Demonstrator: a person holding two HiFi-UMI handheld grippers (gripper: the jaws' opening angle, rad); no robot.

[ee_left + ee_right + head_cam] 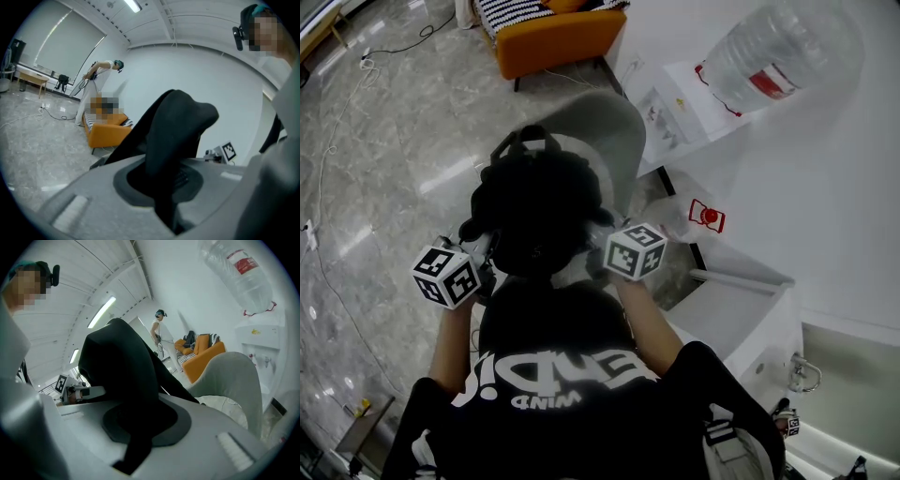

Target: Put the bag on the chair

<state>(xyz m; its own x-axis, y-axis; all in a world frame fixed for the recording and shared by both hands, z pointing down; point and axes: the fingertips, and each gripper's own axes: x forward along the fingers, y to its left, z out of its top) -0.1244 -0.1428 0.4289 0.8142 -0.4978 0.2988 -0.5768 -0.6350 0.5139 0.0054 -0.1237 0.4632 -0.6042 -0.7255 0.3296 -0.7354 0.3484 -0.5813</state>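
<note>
The 2 claws, left gripper (165,199) and right gripper (133,439), are almost closed, each pinching the black bag (539,211) held near the grey chair (617,127). The water bottle's (778,47) red label is unreadable.

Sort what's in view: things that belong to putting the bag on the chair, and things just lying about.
Belongs to the job:
- black bag, gripped on both sides
- left gripper, clamped on it
- right gripper, clamped on it
- grey chair, just beyond the bag

Just lying about:
- orange sofa
- water dispenser
- water bottle
</note>
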